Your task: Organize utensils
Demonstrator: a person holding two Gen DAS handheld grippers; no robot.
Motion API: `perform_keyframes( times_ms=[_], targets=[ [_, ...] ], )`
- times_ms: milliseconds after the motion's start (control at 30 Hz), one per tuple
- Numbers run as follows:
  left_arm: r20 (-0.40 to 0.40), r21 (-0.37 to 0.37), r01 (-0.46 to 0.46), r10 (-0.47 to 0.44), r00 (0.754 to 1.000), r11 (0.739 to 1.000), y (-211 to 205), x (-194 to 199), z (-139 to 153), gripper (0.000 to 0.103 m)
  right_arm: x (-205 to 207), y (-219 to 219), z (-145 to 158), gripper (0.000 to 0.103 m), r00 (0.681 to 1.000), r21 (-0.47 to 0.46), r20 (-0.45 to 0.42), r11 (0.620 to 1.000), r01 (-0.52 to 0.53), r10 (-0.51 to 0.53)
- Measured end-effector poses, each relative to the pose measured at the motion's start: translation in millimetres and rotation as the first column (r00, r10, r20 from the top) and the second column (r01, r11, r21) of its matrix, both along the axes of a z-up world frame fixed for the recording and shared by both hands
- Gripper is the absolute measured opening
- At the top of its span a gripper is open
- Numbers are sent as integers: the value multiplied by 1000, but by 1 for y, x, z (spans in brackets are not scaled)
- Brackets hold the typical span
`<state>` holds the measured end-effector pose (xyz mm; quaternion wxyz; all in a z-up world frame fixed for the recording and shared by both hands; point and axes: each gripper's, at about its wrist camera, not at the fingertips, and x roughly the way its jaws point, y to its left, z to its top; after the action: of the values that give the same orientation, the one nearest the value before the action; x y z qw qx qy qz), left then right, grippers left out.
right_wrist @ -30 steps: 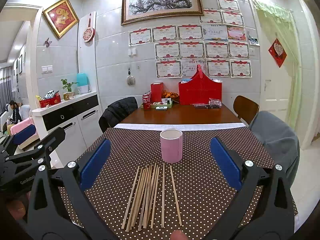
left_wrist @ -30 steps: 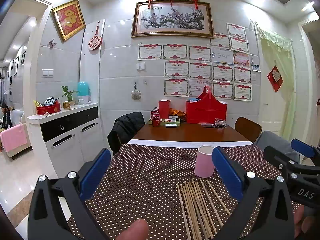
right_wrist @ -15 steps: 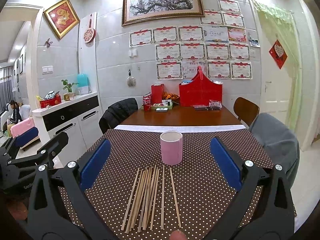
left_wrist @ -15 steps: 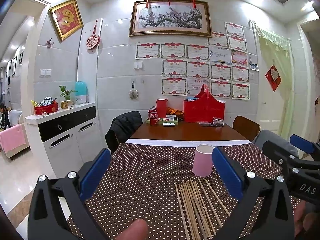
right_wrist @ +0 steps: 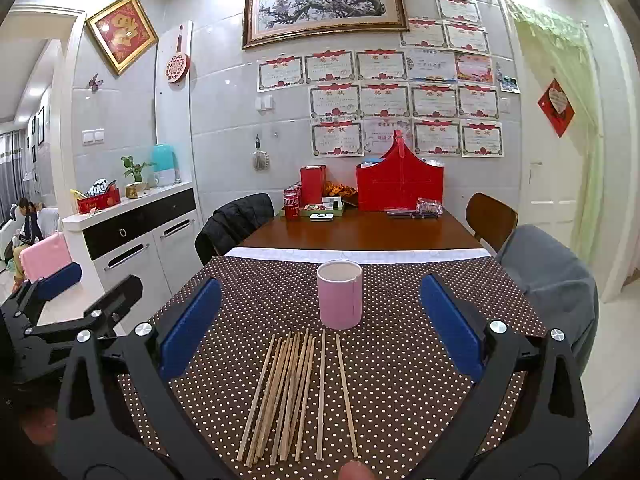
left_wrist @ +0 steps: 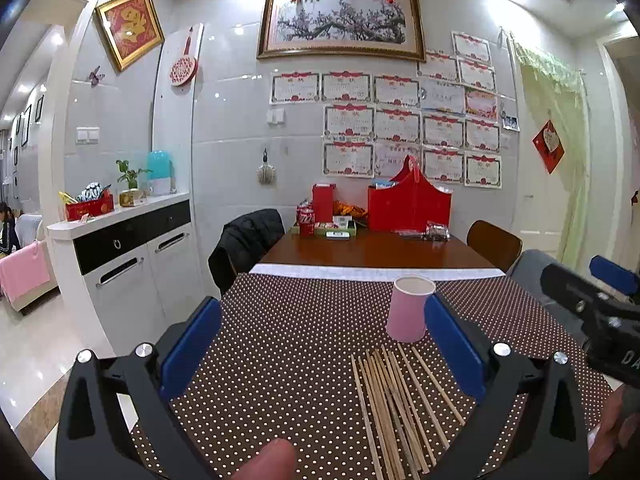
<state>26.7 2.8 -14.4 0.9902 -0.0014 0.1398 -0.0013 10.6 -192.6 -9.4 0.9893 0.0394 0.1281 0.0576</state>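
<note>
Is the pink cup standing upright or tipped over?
Upright. The pink cup stands on its base on the dotted tablecloth, its round opening facing up, just beyond the chopsticks lying flat.

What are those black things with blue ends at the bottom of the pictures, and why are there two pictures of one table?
They are grabbing tools that a person holds, one in each hand. Each has two fingers with blue pads and a small camera looking forward along them, so you get two pictures. One picture comes from the left tool, the other from the right tool. Both stand wide open and hold nothing. In the left picture the right tool also shows at the right edge, and in the right picture the left tool shows at the left edge. On the dotted tablecloth lies a row of wooden chopsticks. Just behind them stands a pink cup, upright, and none of the chopsticks are in it yet.
</note>
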Motion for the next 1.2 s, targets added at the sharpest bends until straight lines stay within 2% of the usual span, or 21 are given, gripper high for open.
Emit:
perform_keyframes(
  times_ms=[333,500,600,800,967,1200],
  targets=[
    [-134,-18,-23,20,991,1000,10,38,-40,99,12,-10,-13,97,999,6,-40,1000,18,-17],
    [-208,8,-31,32,977,999,13,60,-66,99,27,-21,-32,97,995,15,-93,999,29,-28],
    [-286,37,-11,21,958,999,10,77,-90,99,47,-30,-56,97,984,9,-172,999,40,-38],
    [-457,77,34,5,889,996,0,108,-143,99,84,-45,-112,97,932,10,-362,1000,30,-24],
    [-528,91,45,10,849,995,-5,121,-172,99,102,-44,-146,97,887,-22,-461,1000,-4,-7],
    [-590,67,71,-18,807,995,-15,140,-195,99,129,-44,-172,97,828,-45,-561,998,-39,7]
  ],
)
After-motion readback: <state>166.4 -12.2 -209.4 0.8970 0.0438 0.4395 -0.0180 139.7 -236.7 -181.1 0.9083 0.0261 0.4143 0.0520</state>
